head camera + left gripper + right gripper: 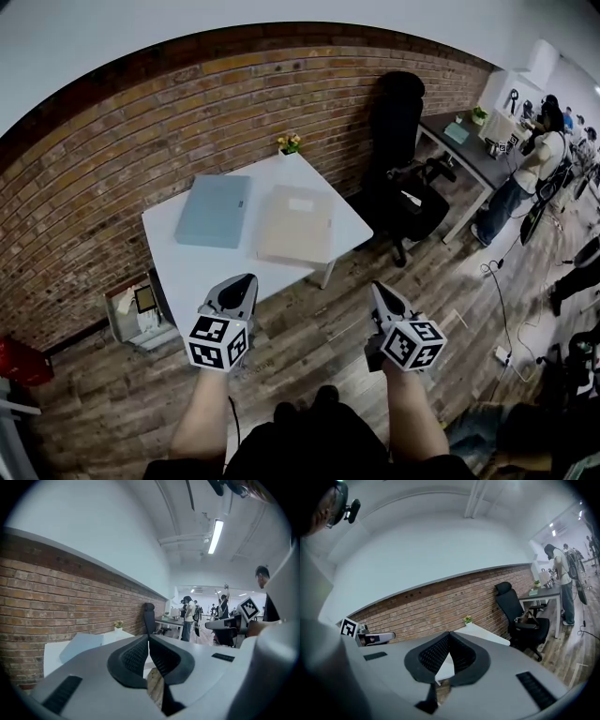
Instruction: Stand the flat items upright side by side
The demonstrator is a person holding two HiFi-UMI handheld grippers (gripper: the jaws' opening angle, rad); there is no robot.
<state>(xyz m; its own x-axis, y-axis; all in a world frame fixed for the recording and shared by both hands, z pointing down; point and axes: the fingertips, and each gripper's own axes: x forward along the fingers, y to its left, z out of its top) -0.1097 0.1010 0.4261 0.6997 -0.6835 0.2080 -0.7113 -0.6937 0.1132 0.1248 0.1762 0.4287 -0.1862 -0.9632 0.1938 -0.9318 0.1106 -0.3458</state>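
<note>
The brick wall (112, 159) is running along the far side of the scene, with a white band above it. The wooden plank floor (319, 337) is filling the near ground. The white surface (178, 267) is standing against the wall, seen corner-on in the head view. A black office chair (398, 159) is standing to its right, beside a grey desk (469, 155) at the far right, where people are standing.

The two flat items are lying face down on the surface, side by side and slightly apart, neither one upright. The blue flat item (214, 211) is lying on the left and the beige flat item (298, 225) on the right, nearer the right corner.

The left tool (246, 279) is hovering at the near edge of the surface, well short of the blue item. Its jaws are clenched together with nothing between them. The right tool (378, 287) is hovering over the floor, off the right near side of the surface, well apart from the beige item. Its jaws are likewise clenched on nothing. Both are pointing toward the wall.

A small potted plant (289, 143) is standing at the far corner of the surface.
</note>
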